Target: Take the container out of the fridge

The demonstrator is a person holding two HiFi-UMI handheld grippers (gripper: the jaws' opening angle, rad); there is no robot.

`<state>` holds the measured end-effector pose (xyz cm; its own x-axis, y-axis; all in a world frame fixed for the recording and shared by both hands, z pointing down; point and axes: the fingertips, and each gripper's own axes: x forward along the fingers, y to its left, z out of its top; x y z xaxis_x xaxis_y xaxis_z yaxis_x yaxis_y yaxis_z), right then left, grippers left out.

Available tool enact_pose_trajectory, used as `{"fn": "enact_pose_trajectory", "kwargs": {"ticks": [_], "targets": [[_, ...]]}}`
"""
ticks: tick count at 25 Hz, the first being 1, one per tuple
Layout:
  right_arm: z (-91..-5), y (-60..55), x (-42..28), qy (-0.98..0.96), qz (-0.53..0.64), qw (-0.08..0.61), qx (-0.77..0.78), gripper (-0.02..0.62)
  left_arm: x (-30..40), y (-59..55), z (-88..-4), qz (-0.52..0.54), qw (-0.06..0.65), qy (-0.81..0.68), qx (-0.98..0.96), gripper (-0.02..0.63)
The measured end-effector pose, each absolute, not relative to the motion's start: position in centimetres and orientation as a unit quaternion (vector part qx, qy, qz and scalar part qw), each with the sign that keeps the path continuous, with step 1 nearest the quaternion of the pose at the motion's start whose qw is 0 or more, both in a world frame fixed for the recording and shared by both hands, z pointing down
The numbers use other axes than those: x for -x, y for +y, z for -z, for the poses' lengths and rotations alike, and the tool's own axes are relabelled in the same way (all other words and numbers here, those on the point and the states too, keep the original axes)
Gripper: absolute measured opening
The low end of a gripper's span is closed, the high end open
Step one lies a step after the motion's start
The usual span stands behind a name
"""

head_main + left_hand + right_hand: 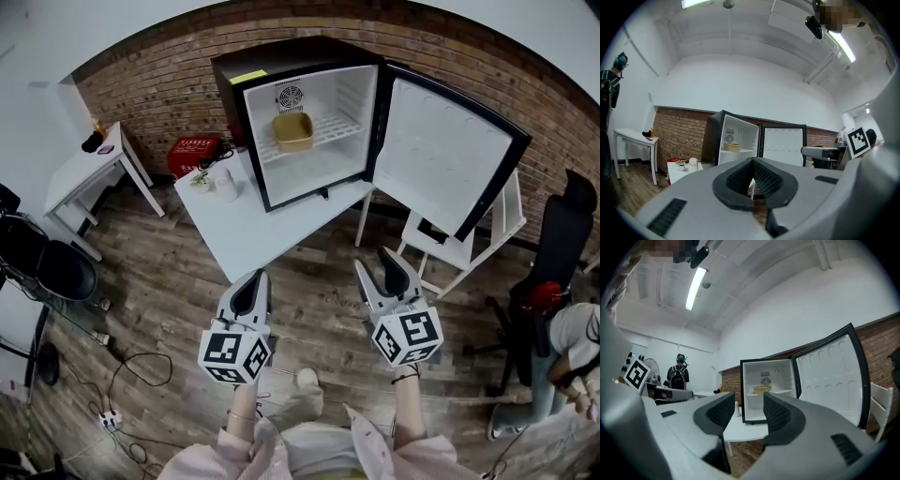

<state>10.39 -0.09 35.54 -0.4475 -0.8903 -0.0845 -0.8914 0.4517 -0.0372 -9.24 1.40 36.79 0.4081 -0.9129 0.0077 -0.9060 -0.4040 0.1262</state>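
Risk was judged: container (292,130), at 12 o'clock inside fridge (352,103), could be shoved back by left gripper (255,277), fingers together; right gripper (373,262) fingers were held apart.

head view steeply down, gripper views level — shared fridge (311,161)

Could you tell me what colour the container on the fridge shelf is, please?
The container is pale yellow, which shows best in the head view.

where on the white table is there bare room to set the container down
Bare: the white table's front, between the fridge and its near edge. Crowded: the left corner beside the fridge, where small cups stand.
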Motion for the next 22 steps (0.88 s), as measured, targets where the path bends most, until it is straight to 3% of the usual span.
{"fn": "enact_pose_trajectory", "kwargs": {"ticks": [22], "targets": [[-37.4, -12.6, -8.7, 0.832, 0.021, 0.038, 0.553, 0.195, 10.9, -11.5, -38.8, 0.028, 0.087, -0.521, -0.849, -0.008]]}}
